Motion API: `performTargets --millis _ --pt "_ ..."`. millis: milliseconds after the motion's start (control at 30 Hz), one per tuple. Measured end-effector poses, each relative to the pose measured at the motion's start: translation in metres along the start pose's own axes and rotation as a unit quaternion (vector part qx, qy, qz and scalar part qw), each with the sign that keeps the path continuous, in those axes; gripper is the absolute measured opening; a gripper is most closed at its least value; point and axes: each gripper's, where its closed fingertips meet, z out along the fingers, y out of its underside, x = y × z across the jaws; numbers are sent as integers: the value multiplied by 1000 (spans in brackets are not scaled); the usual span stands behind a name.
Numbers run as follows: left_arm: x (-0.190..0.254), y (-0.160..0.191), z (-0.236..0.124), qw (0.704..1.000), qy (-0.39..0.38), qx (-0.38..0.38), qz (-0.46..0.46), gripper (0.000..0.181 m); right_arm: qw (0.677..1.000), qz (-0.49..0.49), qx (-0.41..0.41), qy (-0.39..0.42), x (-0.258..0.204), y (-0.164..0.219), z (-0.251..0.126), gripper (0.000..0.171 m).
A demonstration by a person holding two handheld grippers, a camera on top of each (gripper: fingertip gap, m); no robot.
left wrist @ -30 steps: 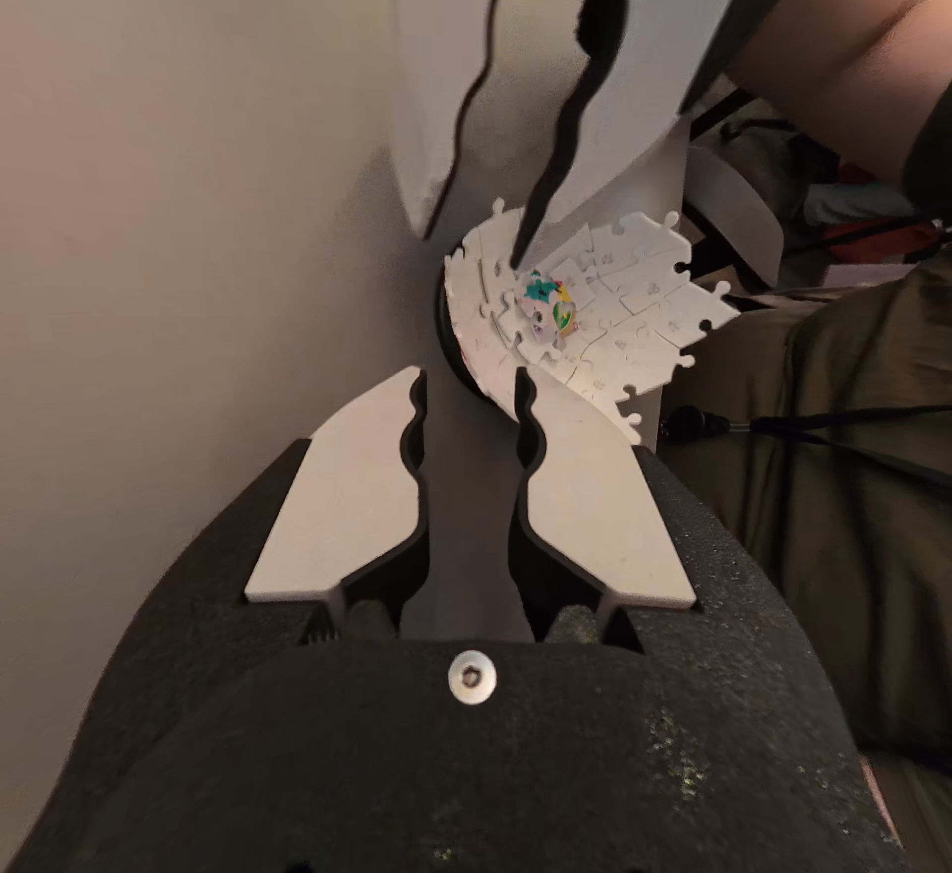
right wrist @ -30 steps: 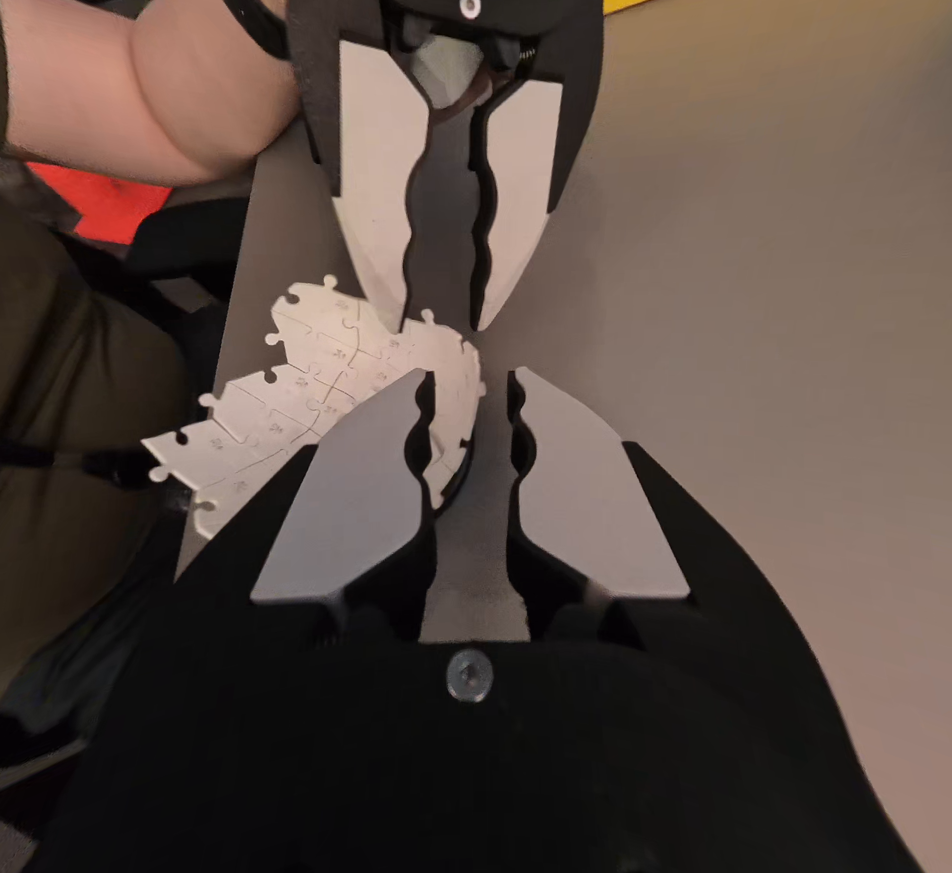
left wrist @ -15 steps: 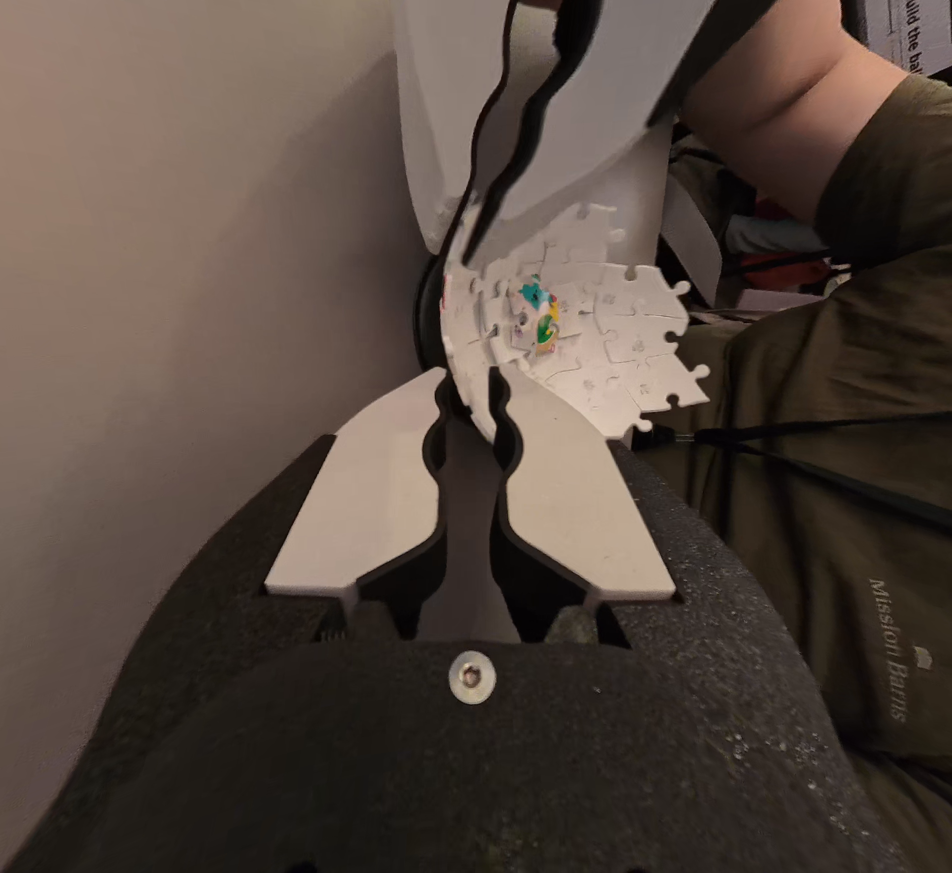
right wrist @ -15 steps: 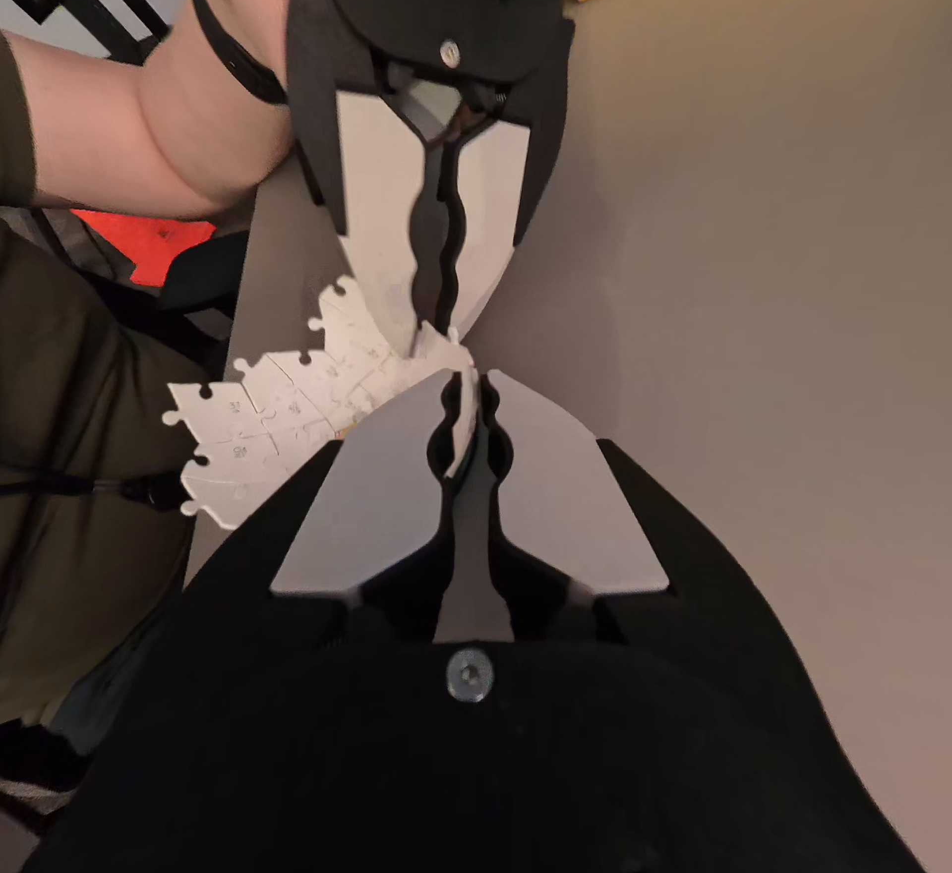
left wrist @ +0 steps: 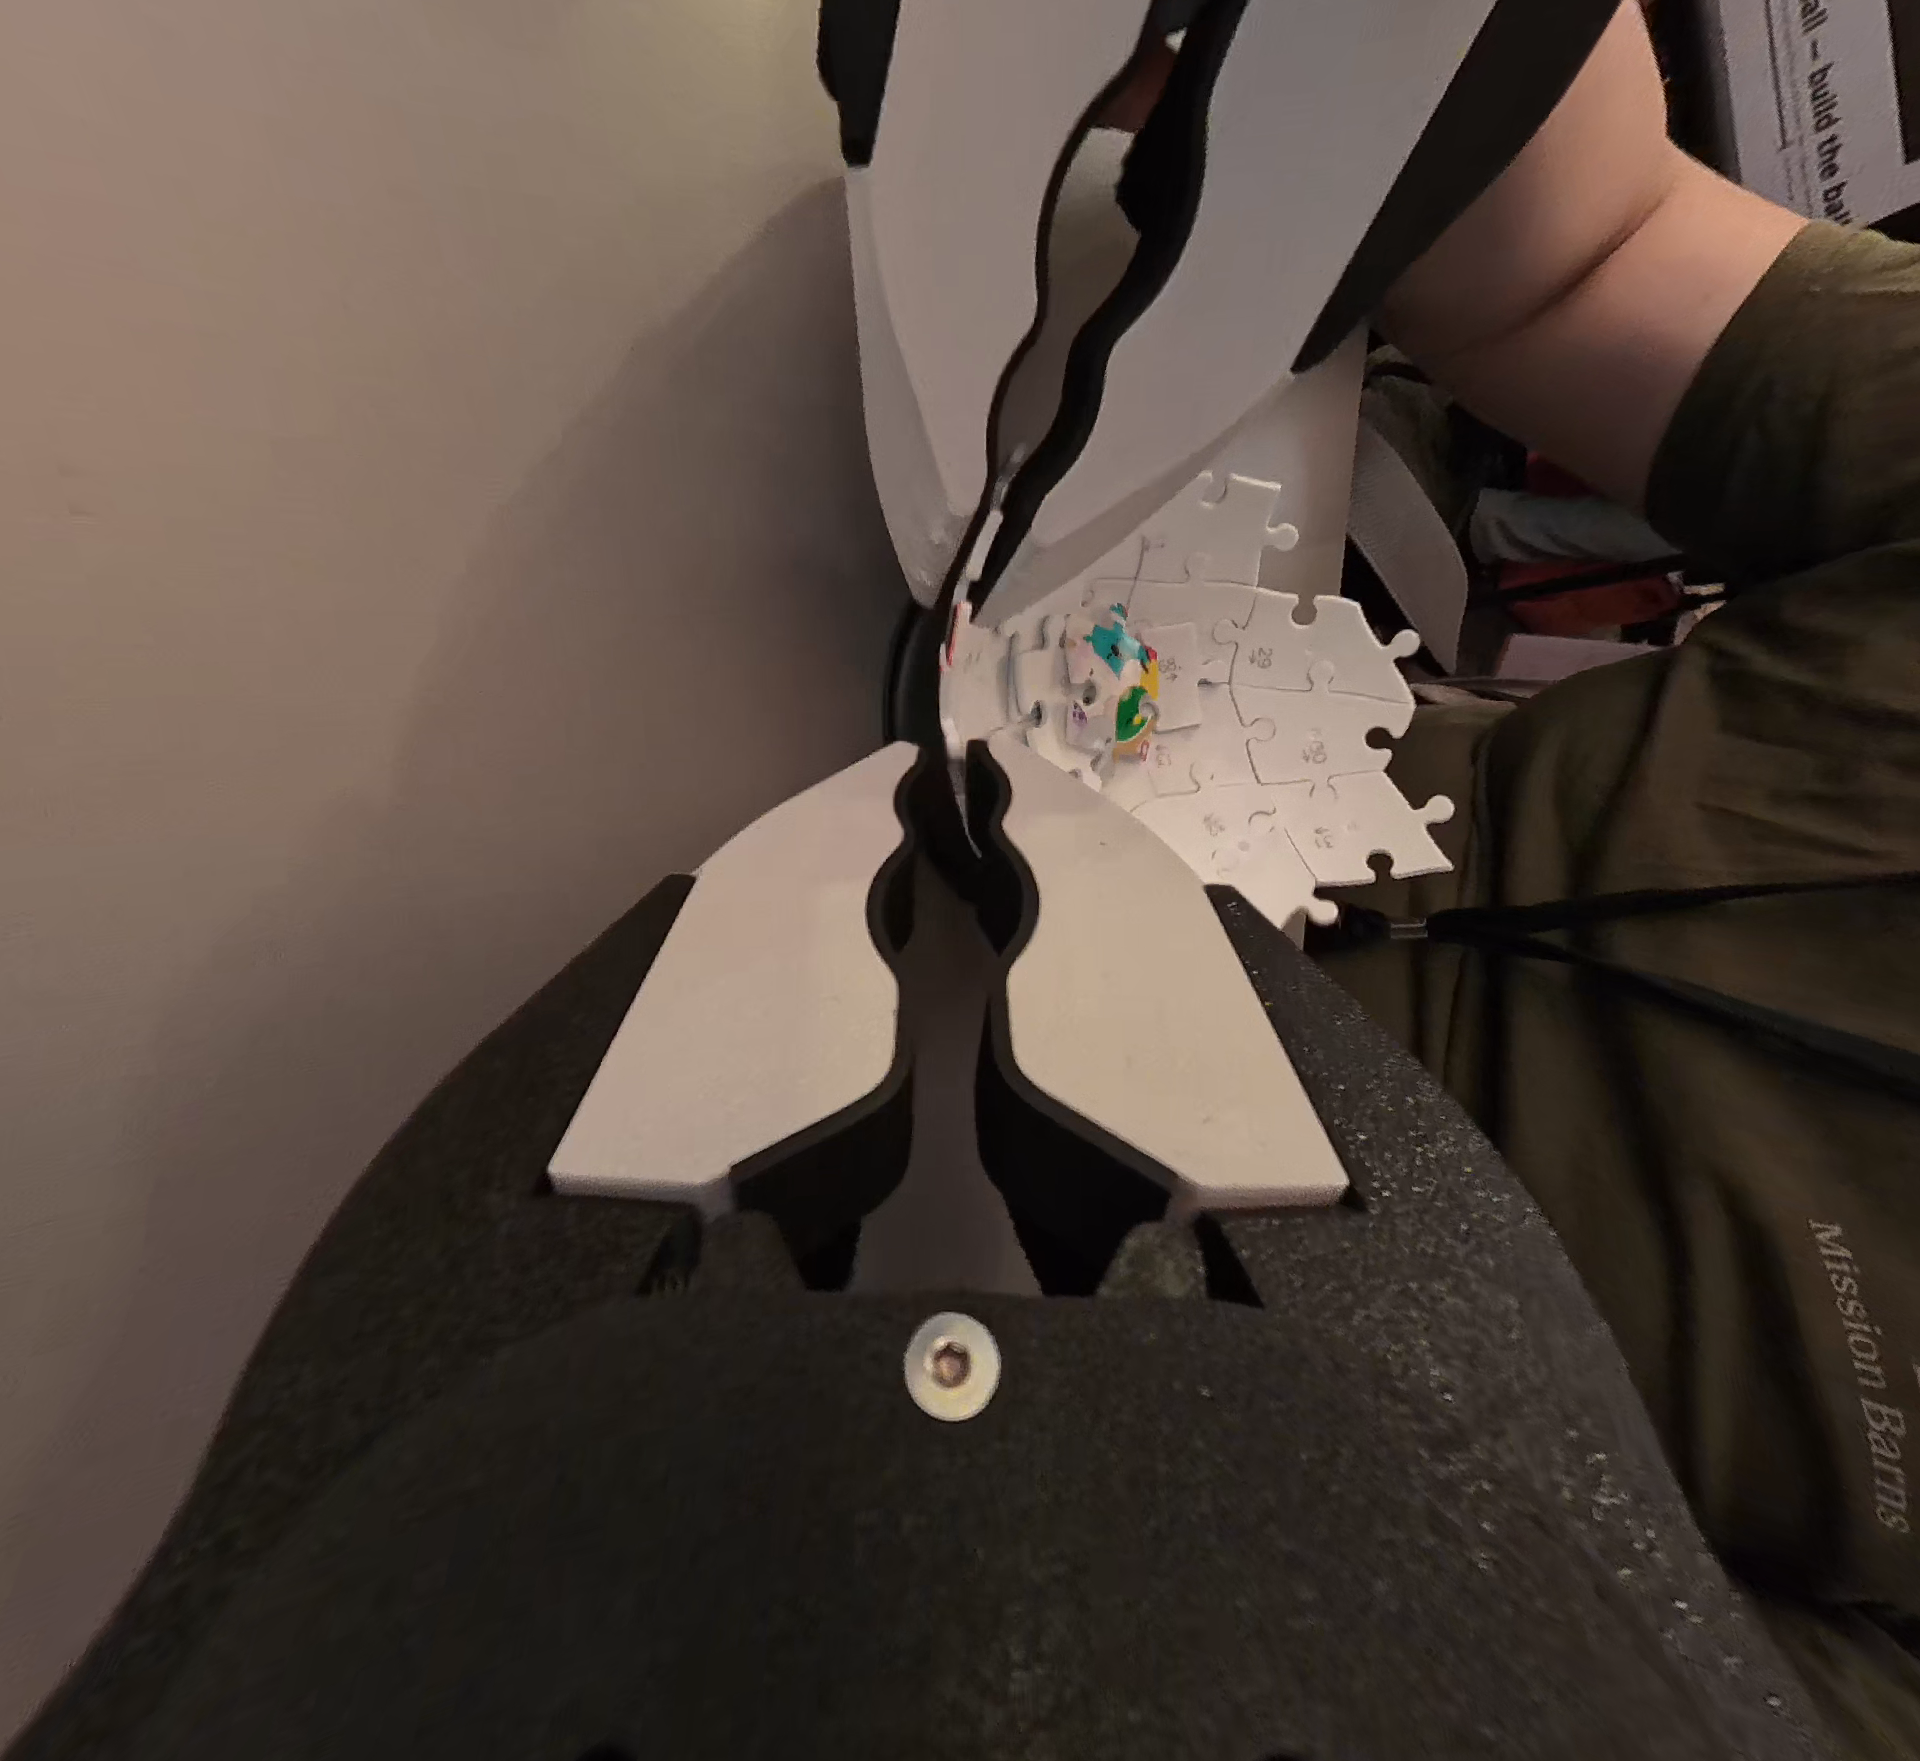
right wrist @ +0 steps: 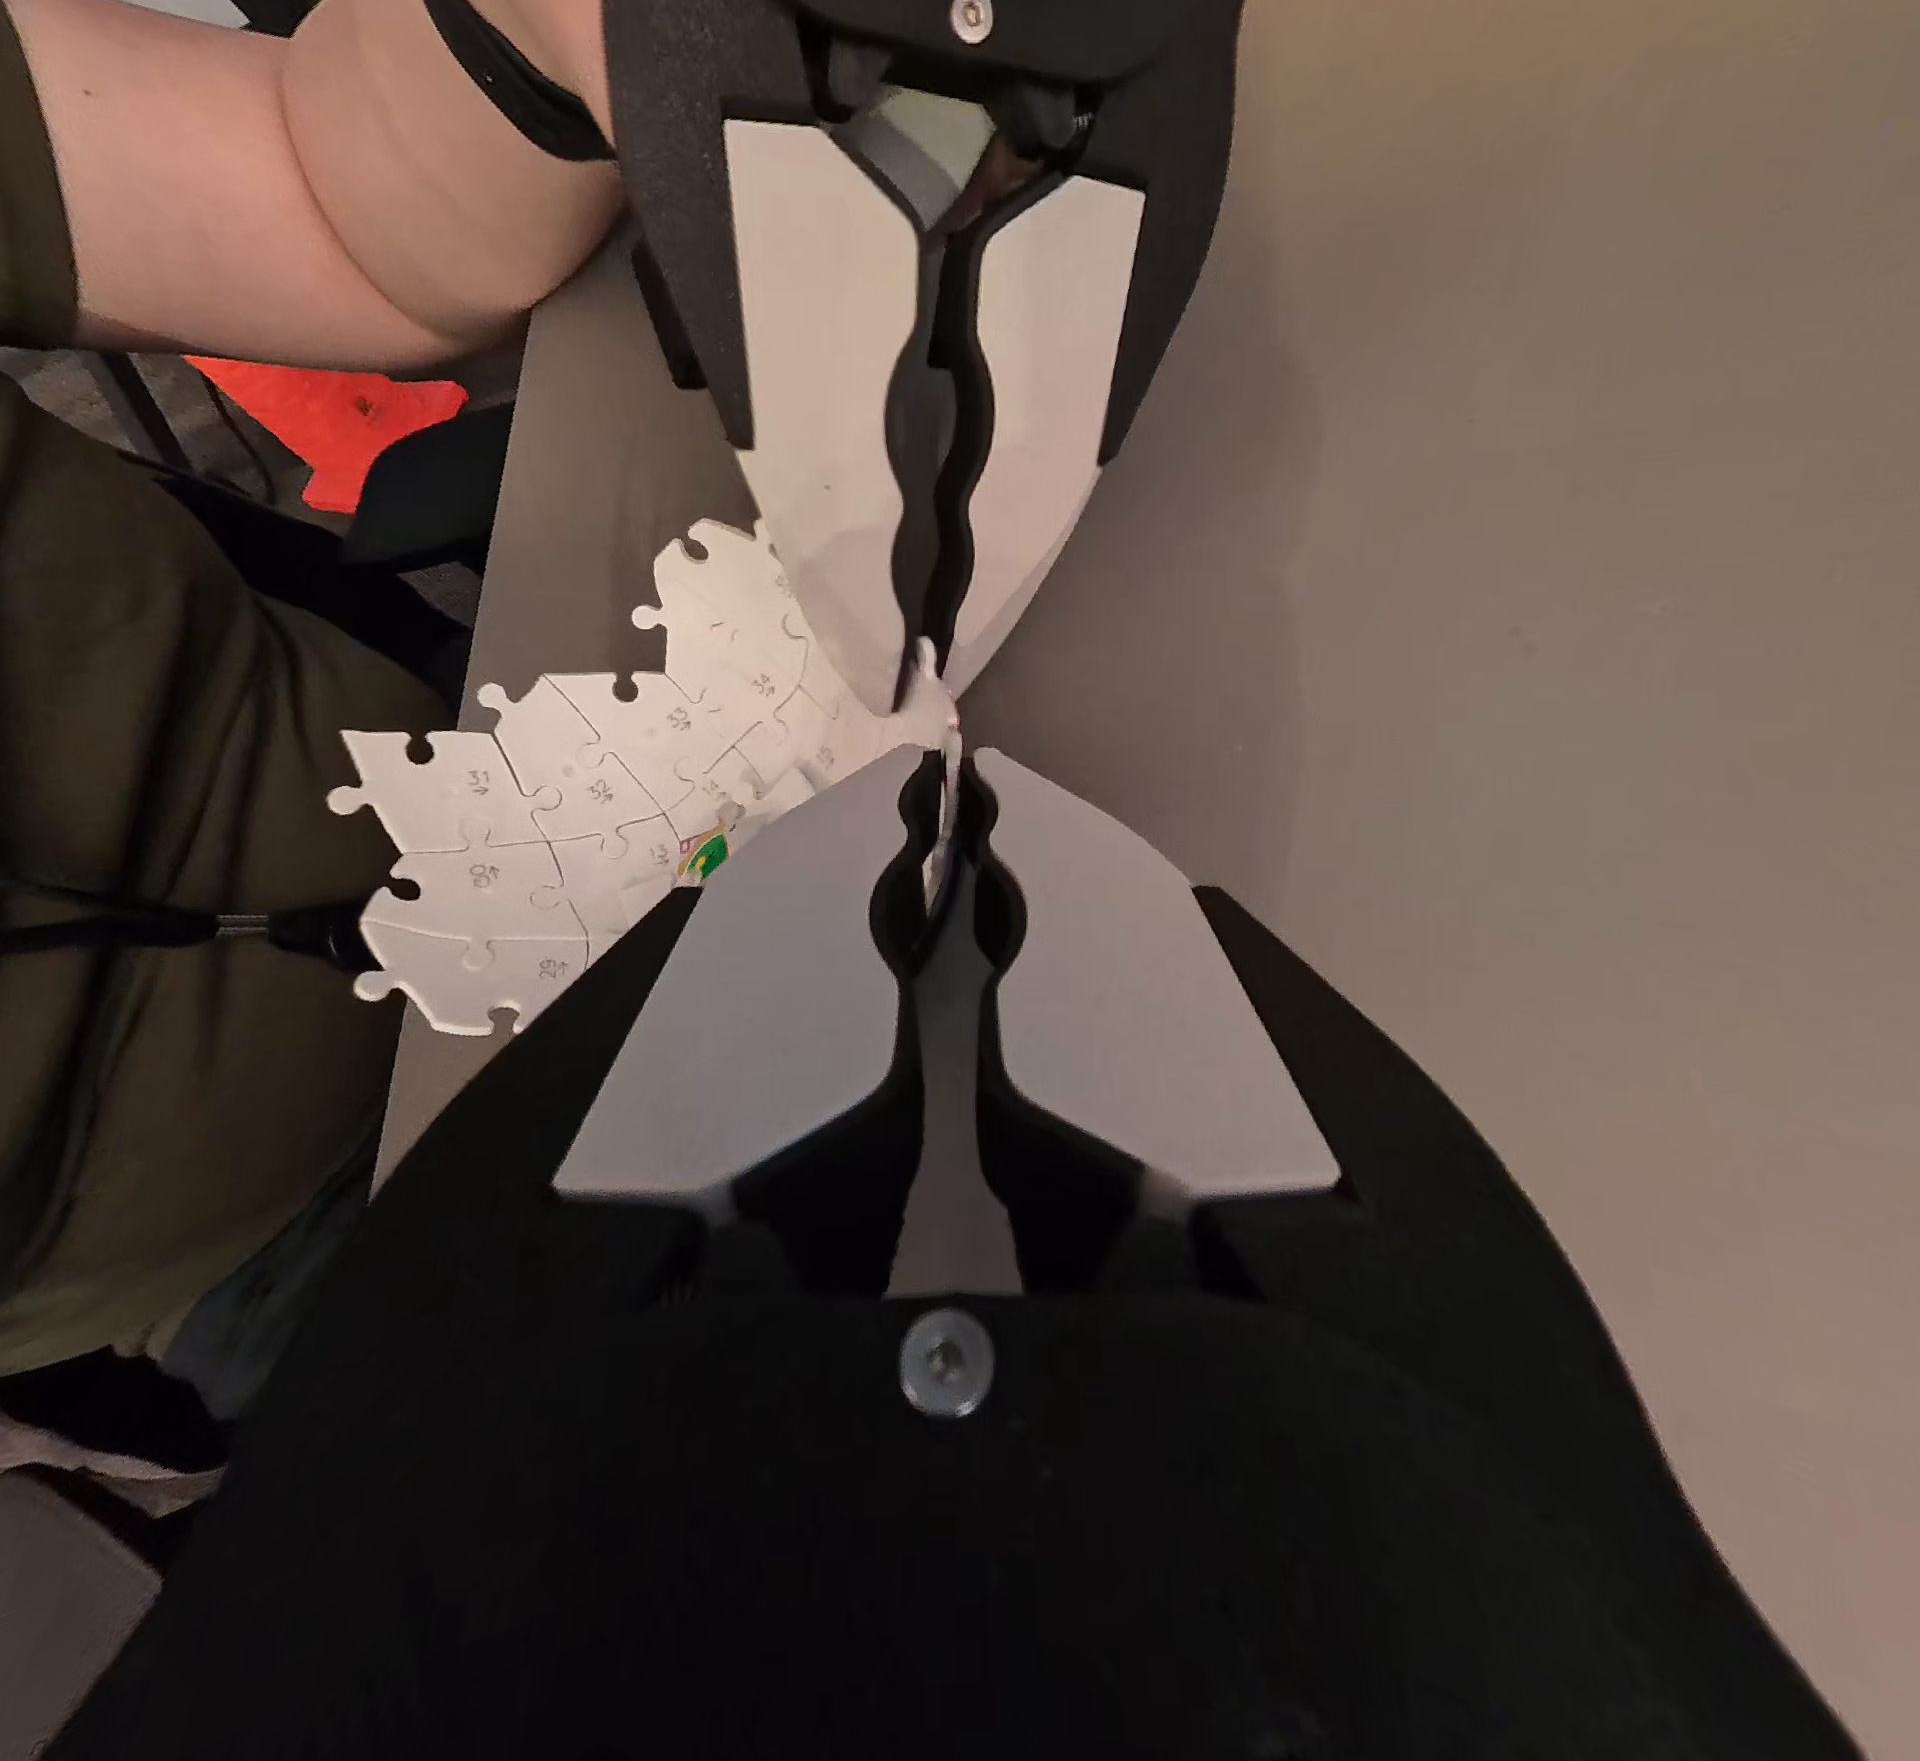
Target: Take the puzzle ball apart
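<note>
We see two hand-held grippers meeting tip to tip over a plain grey table (right wrist: 1507, 464), each pinching the rim of a partly dismantled puzzle ball (left wrist: 1309, 735).

In the left wrist view, our left gripper (left wrist: 951, 776) points forward from the bottom of the frame. Its white fingers (left wrist: 769, 1005) are pressed nearly together, with the thin white edge of the puzzle shell caught between their tips. The right gripper (left wrist: 982, 558) comes down from the top of that view, its jaws likewise closed on the same rim a little farther along.

What is left of the ball is a curved, bowl-like section of interlocking white pieces, standing on edge and seen from its inner side. The pieces carry small printed marks. A few loose pieces with teal, green and yellow print (left wrist: 1117, 683) sit in the hollow. The shell's jagged outer edge fans out toward the person's olive-green sleeve (left wrist: 1662, 1036).

In the right wrist view, the right gripper (right wrist: 948, 776) fills the lower frame and the left gripper (right wrist: 925, 672) reaches in from above, held by a bare forearm (right wrist: 312, 184). The puzzle section (right wrist: 582, 807) spreads to the left, over the table's edge. An orange object (right wrist: 332, 433) lies below, past that edge.
</note>
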Motion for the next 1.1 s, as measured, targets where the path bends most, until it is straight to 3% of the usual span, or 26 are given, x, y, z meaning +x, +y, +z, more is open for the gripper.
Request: performTargets --millis 700,833,967,1100 --pt "-1 -4 0 999 34 17 -20 2 980 -193 29 31 -6 -5 -1 4" --pt "0 -7 -5 999 19 25 0 9 988 -131 66 38 4 -14 -8 24" --pt "5 -25 -24 996 8 86 28 16 995 -47 76 33 -1 -12 -30 18" --pt "16 -36 -25 992 23 108 53 20 999 29 35 21 -5 5 -25 18"
